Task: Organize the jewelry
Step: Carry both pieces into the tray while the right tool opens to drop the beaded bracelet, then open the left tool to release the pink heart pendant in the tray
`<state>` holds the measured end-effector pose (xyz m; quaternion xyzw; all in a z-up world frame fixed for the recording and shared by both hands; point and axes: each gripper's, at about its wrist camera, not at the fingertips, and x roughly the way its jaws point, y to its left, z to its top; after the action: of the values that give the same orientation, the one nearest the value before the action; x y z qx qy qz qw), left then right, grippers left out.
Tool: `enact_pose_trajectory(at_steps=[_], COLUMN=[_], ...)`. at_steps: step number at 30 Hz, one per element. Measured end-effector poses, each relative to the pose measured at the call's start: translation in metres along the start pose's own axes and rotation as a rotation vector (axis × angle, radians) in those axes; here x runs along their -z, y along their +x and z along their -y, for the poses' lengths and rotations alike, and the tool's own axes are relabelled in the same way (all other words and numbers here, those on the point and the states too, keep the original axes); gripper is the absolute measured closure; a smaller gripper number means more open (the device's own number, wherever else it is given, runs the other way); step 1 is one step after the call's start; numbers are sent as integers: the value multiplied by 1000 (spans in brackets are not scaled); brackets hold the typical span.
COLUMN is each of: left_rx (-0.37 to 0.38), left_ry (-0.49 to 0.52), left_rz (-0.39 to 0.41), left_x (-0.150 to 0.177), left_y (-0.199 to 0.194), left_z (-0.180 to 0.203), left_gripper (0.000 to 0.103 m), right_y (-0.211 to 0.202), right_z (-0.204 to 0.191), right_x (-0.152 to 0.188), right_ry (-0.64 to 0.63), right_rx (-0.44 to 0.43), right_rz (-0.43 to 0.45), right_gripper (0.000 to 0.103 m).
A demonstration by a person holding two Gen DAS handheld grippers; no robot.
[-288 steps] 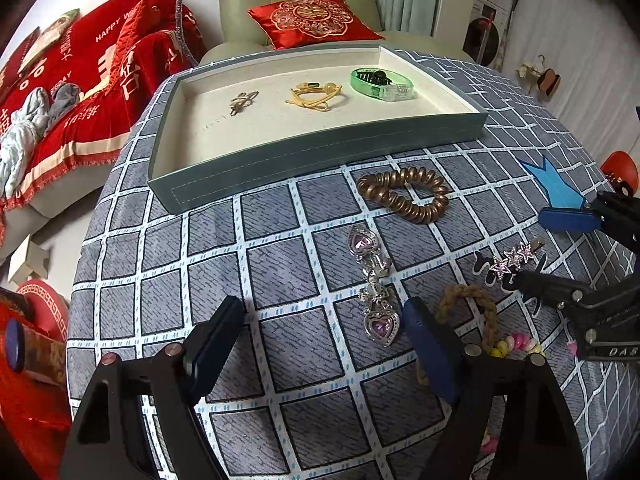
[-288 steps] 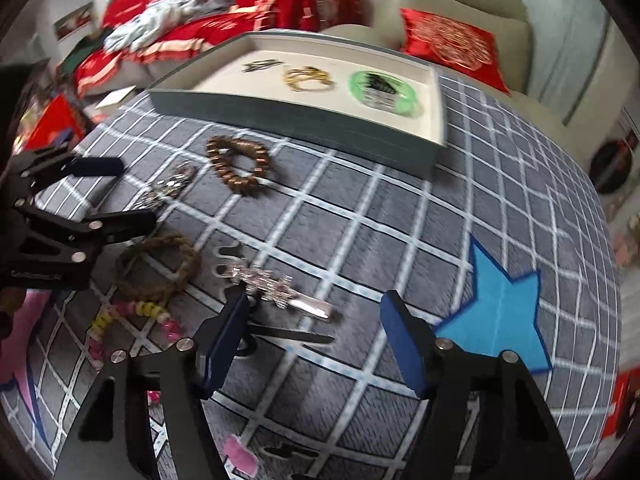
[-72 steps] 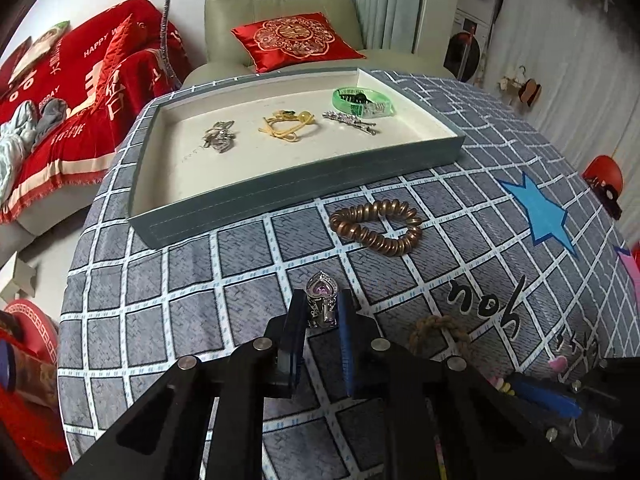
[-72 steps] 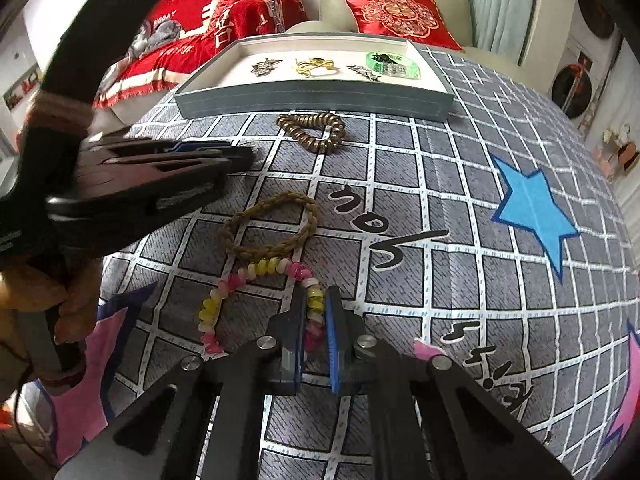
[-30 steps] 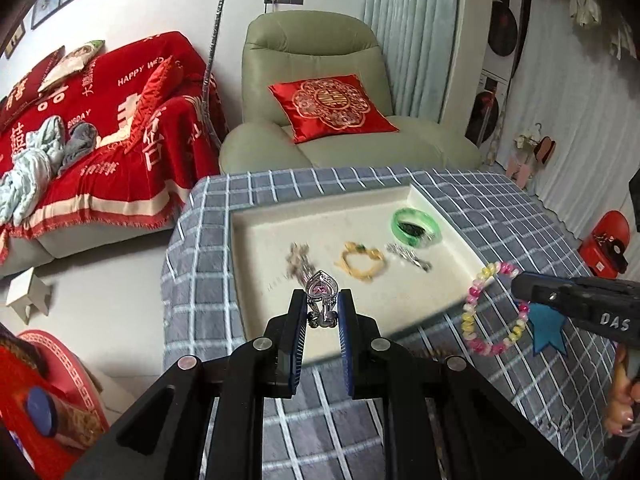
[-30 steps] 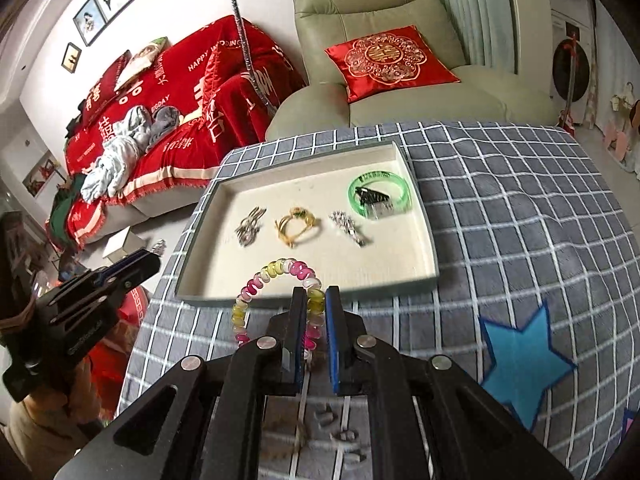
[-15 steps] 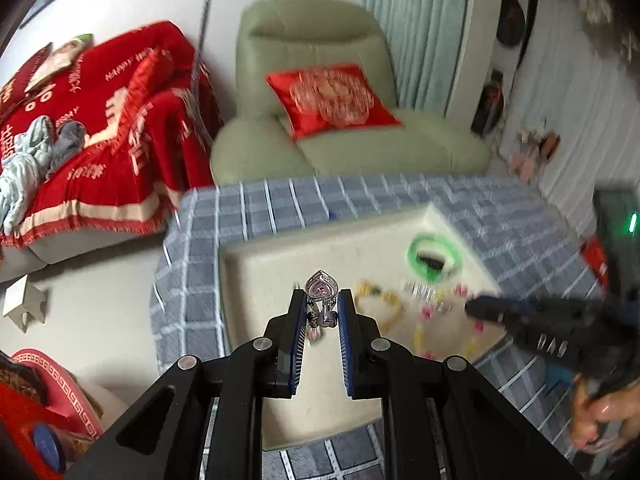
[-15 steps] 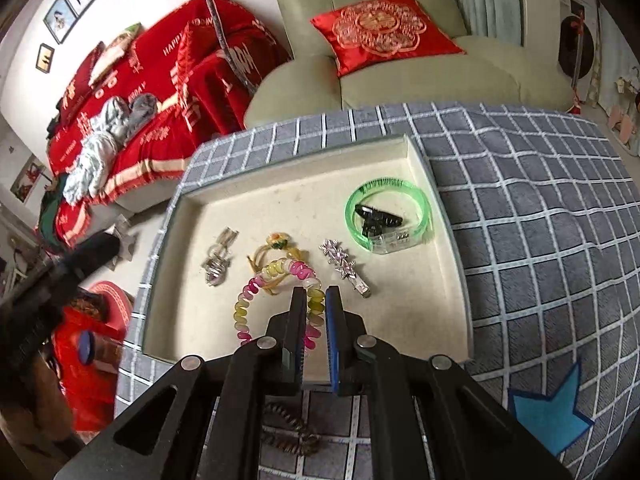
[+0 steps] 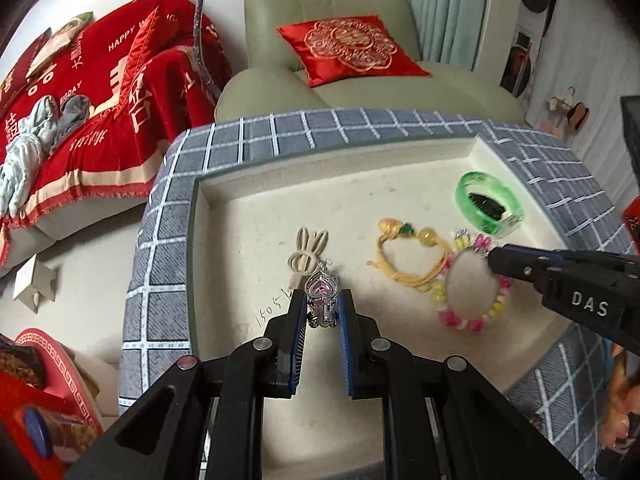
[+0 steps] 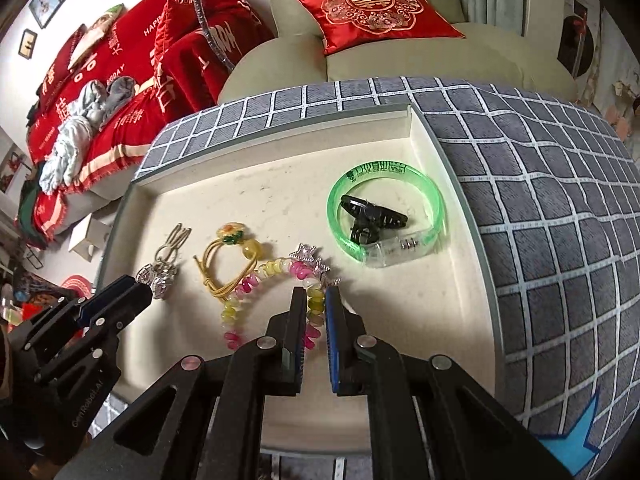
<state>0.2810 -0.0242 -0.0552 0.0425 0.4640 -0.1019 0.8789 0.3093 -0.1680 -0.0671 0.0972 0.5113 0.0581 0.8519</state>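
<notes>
My left gripper [image 9: 322, 303] is shut on a silver clip with pink heart stones [image 9: 321, 289], held over the cream floor of the jewelry tray [image 9: 256, 184], beside a silver rabbit-ear clip [image 9: 306, 254]. My right gripper [image 10: 316, 303] is shut on a pink and yellow bead bracelet [image 10: 256, 280], which lies low over the tray [image 10: 412, 120], against a yellow cord bracelet [image 10: 224, 256] and a star hairpin [image 10: 310, 258]. The right gripper also shows in the left wrist view [image 9: 494, 258], and the left gripper in the right wrist view [image 10: 140, 284].
A green bangle [image 10: 384, 208] with a black claw clip [image 10: 372, 216] inside lies at the tray's right end. The tray sits on a grey checked tablecloth [image 10: 540, 200]. A green armchair with a red cushion [image 10: 376, 4] and a red sofa [image 10: 120, 52] stand behind.
Both grippers have come down closer over the tray. The bead bracelet now rests low among the tray's pieces, and the heart clip hangs just above the tray floor.
</notes>
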Motion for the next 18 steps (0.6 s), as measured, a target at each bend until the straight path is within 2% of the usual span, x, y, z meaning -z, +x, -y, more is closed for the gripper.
enact_pose_trajectory(at_steps=[11,13,14,15,18], left_rx=[-60,-62,-61,-60,-52], left_ry=[41,41,37,33,25], left_rz=[-1,2,6,7,7], left_x=[7,8,9,10,10], left_y=[10,9,8,8,7], left_z=[10,10,10,10,10], left_gripper=[71,71,71,71,70], right_y=[4,1,-2,-4,-21], right_z=[-7,-5,-5,-5,-3], right_x=[4,3,4,3,5], right_ry=[-52,-42,-38,-33,-14], right_rx=[26,13,6,-5,-32], right_rz=[-6,-4,2,12,54], right_gripper=[92,79,57,41,40])
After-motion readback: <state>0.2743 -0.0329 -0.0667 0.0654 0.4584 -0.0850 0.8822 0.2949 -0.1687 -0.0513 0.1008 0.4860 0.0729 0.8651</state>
